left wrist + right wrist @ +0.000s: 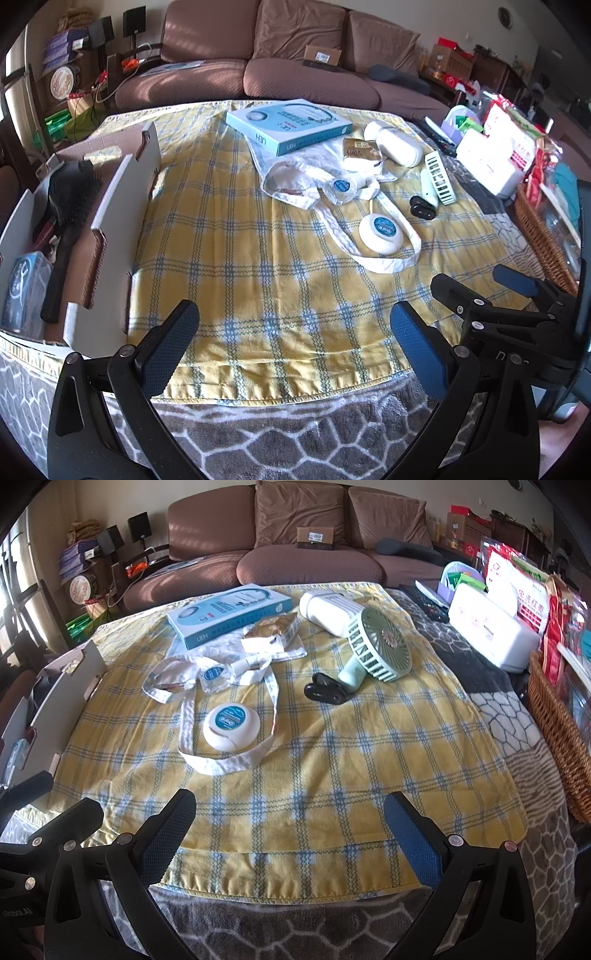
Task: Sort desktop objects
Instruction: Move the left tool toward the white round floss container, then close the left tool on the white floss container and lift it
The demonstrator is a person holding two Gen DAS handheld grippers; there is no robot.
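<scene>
My left gripper [293, 345] and my right gripper [290, 834] hover released, fingers spread wide and holding nothing, above the near edge of the yellow-and-blue checked cloth [314, 775]. Beyond them, a round white case with a blue label [231, 725] sits inside the loop of a white fabric strap [221, 764]. Farther right lie a small black clip [325, 691] and a mint-green handheld fan [380, 650]. At far left stands an open cardboard box [110, 206] holding a black hairbrush [68, 221].

Hairbrush [70, 221] half hidden in cardboard box [110, 206], wicker basket [557, 738] cut off by frame edge
</scene>
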